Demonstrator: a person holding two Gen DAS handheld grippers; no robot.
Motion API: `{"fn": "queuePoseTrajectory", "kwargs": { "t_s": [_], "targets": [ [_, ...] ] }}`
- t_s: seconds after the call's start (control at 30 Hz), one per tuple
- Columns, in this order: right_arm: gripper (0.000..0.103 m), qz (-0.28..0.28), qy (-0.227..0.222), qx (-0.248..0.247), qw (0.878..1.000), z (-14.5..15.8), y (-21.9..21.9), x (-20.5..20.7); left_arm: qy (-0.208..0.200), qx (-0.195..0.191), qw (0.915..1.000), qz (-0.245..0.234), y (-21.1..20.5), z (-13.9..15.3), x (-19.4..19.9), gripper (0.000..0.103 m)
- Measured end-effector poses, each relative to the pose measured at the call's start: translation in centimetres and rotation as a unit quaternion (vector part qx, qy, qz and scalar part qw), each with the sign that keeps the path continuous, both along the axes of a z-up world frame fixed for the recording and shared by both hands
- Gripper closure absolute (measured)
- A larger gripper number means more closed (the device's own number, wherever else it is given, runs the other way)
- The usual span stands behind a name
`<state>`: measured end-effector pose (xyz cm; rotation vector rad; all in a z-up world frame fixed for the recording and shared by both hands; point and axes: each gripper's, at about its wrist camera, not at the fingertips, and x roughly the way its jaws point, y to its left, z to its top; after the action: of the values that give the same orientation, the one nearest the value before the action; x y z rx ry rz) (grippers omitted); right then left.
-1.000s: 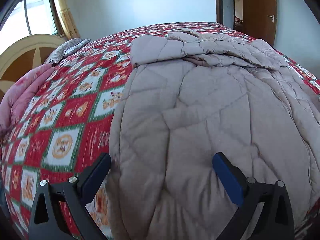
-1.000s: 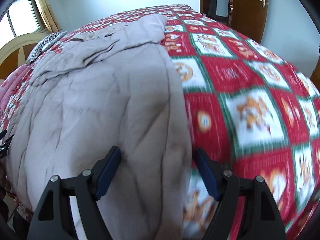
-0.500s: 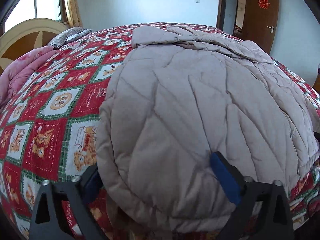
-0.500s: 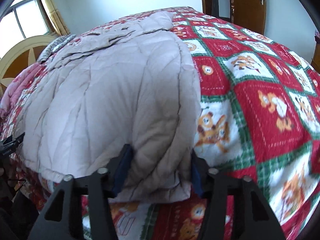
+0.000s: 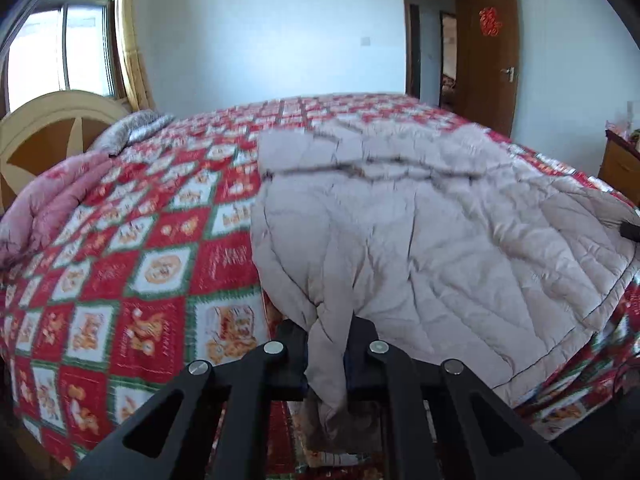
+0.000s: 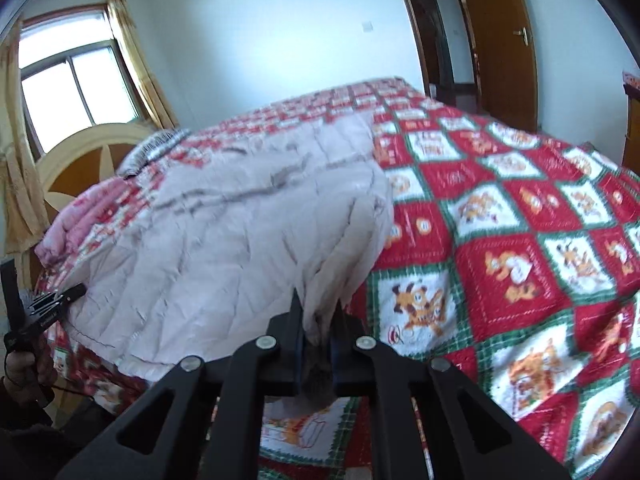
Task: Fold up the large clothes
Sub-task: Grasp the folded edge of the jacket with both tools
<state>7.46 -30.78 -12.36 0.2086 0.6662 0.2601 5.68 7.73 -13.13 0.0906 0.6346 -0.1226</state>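
A large beige quilted coat [image 5: 432, 232] lies spread on a bed with a red, green and white patterned cover [image 5: 132, 264]. My left gripper [image 5: 326, 356] is shut on the coat's near left hem corner, with fabric bunched between its fingers. My right gripper [image 6: 318, 344] is shut on the coat's near right hem corner [image 6: 332, 280]. In the right wrist view the coat [image 6: 224, 248] stretches left to the left gripper [image 6: 48, 308]. The coat's far end lies folded over near the middle of the bed.
A pink folded blanket [image 5: 48, 204] and a grey pillow [image 5: 132, 128] lie at the headboard [image 5: 48, 124] on the left. A window [image 5: 60, 48] is behind it. A brown door [image 5: 488, 52] stands open at the far right, with a wooden cabinet [image 5: 620, 164] beside it.
Both grippers have closed on the coat's near hem corners and pulled back and up. The hem now lifts off the bed edge.
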Motion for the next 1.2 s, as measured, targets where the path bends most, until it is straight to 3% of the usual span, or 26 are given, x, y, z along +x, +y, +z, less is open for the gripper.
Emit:
{"fn": "queuePoseTrajectory", "kwargs": {
  "t_s": [0.17, 0.3, 0.37, 0.47, 0.57, 0.67, 0.73, 0.8, 0.87, 1.0, 1.1, 1.2],
  "targets": [
    [0.092, 0.003, -0.076, 0.013, 0.997, 5.7, -0.1, -2.7, -0.071, -0.038, 0.9965, -0.024, 0.6, 7.0, -3.1, 0.093],
    [0.092, 0.007, -0.117, 0.031, 0.993, 9.0, -0.7, -1.7, -0.110, -0.047, 0.9923, -0.032, 1.2, 10.7, -1.4, 0.093],
    [0.093, 0.001, -0.136, 0.029, 0.990, 10.2, -0.6, 0.8, -0.120, -0.044, 0.9914, -0.027, 1.6, 11.4, 1.7, 0.091],
    [0.093, -0.008, -0.139, 0.037, 0.990, 11.2, 0.0, 5.4, -0.113, -0.049, 0.9923, -0.014, 2.5, 11.6, 7.0, 0.080],
    [0.093, -0.035, -0.134, 0.027, 0.990, 11.0, 1.4, 10.4, -0.103, -0.074, 0.9919, 0.007, 3.2, 11.8, 12.3, 0.066],
    [0.093, -0.060, -0.122, 0.049, 0.989, 10.4, 1.5, 15.2, -0.084, -0.132, 0.9874, 0.025, 3.8, 11.8, 17.3, 0.059],
    [0.093, -0.076, -0.117, 0.053, 0.989, 9.9, 1.6, 17.7, -0.078, -0.136, 0.9861, 0.057, 3.9, 11.5, 20.2, 0.052],
    [0.092, -0.091, -0.110, 0.049, 0.989, 9.4, 1.9, 20.2, -0.088, -0.120, 0.9838, 0.100, 3.8, 11.3, 22.3, 0.009],
    [0.093, -0.102, -0.109, 0.037, 0.988, 8.9, 2.3, 22.6, -0.122, -0.097, 0.9789, 0.132, 3.7, 11.5, 24.2, 0.006],
    [0.092, -0.121, -0.100, 0.018, 0.988, 7.2, 3.5, 27.3, -0.120, -0.026, 0.9754, 0.183, 2.2, 10.5, 27.7, 0.006],
    [0.092, -0.134, -0.082, 0.003, 0.988, 5.6, 4.3, 30.2, -0.130, -0.014, 0.9727, 0.192, 0.7, 9.0, 27.2, 0.006],
    [0.092, -0.155, -0.063, -0.016, 0.986, 4.1, 4.7, 32.7, -0.157, 0.054, 0.9620, 0.217, -1.8, 7.4, 27.1, 0.006]
  ]
}}
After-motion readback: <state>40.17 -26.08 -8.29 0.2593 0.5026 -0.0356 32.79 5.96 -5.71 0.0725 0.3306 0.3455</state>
